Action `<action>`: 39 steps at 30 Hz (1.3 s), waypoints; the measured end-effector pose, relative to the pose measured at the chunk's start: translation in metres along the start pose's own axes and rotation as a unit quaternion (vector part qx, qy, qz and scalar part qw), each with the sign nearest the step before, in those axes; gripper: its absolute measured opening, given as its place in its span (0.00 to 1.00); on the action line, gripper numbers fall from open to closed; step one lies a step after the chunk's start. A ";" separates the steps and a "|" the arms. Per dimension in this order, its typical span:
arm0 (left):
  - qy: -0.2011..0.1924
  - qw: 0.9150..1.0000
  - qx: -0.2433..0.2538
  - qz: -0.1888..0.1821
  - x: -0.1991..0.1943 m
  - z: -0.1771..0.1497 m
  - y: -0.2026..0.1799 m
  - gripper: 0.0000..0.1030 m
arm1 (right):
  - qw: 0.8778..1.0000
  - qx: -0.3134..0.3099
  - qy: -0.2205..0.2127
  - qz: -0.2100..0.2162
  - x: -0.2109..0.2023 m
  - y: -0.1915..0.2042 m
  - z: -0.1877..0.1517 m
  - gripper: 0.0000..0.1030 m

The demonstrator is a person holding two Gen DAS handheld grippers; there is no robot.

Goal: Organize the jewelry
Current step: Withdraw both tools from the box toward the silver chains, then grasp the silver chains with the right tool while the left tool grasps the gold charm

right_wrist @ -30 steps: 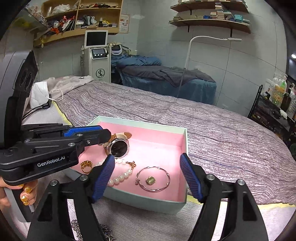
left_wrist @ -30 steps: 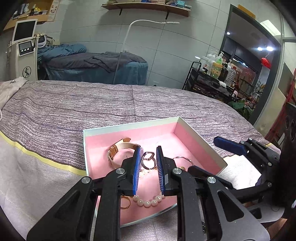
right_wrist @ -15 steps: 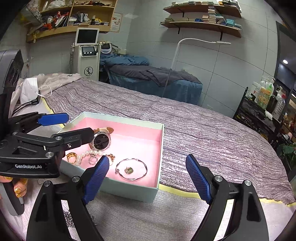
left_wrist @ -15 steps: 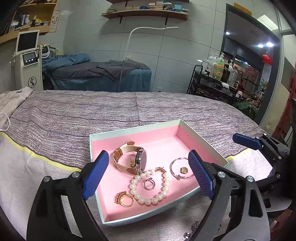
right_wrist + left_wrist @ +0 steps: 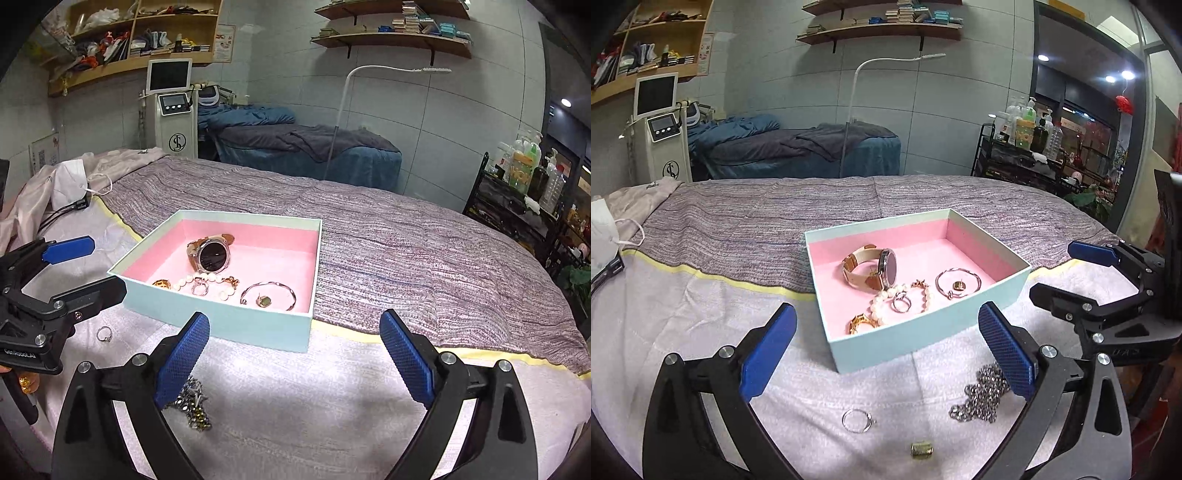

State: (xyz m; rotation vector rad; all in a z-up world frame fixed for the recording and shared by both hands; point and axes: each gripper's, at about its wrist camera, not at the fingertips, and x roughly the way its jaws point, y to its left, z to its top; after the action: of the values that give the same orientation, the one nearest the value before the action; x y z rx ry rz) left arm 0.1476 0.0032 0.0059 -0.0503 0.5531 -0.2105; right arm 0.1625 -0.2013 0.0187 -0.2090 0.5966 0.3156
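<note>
Ahead of both wide-spread grippers, left gripper [image 5: 886, 349] and right gripper [image 5: 295, 356], the jewelry box [image 5: 923, 334] is seen; a chain [image 5: 192, 404] (partly hidden) is covered by the right gripper's finger.

Left tool [image 5: 886, 347] and right tool [image 5: 295, 354]: black frames, silver screws, textured blue pads

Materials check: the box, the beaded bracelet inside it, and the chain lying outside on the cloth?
Box: looks like matte paperboard, thin straight walls, pale blue outside, pink lining.
Beaded bracelet: glossy off-white round beads, pearl or imitation; cannot tell which.
Chain: silver-tone metal, shiny links piled loosely; alloy unclear.
</note>
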 end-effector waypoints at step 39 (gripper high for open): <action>0.087 0.996 0.034 -0.010 -0.013 -0.072 -0.020 0.51 | 0.983 -0.085 0.115 0.113 0.018 0.053 -0.044 0.52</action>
State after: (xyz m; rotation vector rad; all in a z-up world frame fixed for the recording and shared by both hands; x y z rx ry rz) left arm 0.0955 -0.0125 -0.0468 0.0284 0.7185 -0.2544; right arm 0.1350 -0.1601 -0.0326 -0.3470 0.8244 0.5680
